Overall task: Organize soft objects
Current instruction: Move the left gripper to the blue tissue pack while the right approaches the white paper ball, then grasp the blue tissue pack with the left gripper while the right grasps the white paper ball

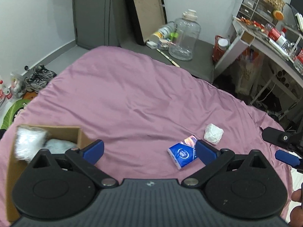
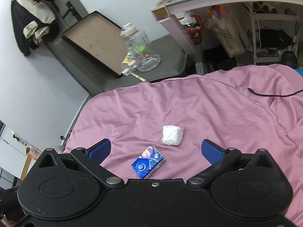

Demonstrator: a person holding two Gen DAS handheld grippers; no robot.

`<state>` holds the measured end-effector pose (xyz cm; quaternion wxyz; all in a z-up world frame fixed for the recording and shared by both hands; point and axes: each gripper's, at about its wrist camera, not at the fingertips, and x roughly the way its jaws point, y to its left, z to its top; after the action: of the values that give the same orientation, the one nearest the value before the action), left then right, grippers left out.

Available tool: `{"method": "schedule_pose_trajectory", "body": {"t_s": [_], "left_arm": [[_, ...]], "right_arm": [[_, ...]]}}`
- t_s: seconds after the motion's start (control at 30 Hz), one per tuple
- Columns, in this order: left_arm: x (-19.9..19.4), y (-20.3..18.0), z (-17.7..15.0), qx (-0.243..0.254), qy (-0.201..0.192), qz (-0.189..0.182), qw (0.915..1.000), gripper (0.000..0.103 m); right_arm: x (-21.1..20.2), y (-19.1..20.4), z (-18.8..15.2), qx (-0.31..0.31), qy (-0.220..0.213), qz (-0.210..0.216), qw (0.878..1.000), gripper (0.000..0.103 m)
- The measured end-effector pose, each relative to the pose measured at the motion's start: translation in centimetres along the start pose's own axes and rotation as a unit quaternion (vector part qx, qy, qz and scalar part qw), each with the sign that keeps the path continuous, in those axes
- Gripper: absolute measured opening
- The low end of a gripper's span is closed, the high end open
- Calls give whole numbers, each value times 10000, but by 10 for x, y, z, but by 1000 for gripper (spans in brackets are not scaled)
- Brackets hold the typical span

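Cardboard forms the landmark: the open box stands on the pink bed sheet at the far left of the left wrist view and already holds pale soft items, one a blurred white bundle.

Rightward from the box, the left gripper hovers over the sheet with its jaws spread wide and empty. Its left finger lies just beside the box's right corner; its right finger overlaps the near edge of the blue tissue pack.

Further right from the box, the pack lies flat, its long axis running diagonally, up and to the right in both views. The white crumpled wad rests just beyond it, apart from it, on the side away from the box.

Furthest from the box, the right gripper also has its jaws fully apart and holds nothing. In the right wrist view the pack sits between the fingers, low and slightly left of centre, and the wad lies further ahead, near centre.

Judgement: either gripper can reach the pack. The right is better centred on it; the left is nearer the box.
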<state>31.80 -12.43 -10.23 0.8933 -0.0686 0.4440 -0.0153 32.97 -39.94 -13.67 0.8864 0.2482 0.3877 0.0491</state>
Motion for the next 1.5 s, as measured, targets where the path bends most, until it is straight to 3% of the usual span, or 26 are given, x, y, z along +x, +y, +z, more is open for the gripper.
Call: {"method": "schedule_pose_trajectory", "body": {"t_s": [0.43,0.93,1.33,1.37,1.43,1.47,1.5], "left_arm": [[79,-28,-2,-134,478,-255,9984,96],[153,-52,-11,-412,1064,-224,9932,96],[150,-43,-17,-160,1197,-21,9927,96],[149,-39,-18,-204,1190,-31,9927,93],[146,-30,-17,-355,1180,-70,9924,74],[145,-27,-17,-393,1171,-86,9923,72],[143,-24,-16,-425,1171,-122,9921,71]], "right_arm": [[42,-21,6,42,176,-22,9998,98],[84,-52,6,455,484,-201,9976,93],[119,-41,8,506,676,-229,9962,93],[121,-37,7,473,697,-215,9962,92],[126,-31,4,329,778,-217,9962,88],[129,-29,1,246,831,-244,9959,83],[133,-28,-2,194,903,-315,9952,68]]}}
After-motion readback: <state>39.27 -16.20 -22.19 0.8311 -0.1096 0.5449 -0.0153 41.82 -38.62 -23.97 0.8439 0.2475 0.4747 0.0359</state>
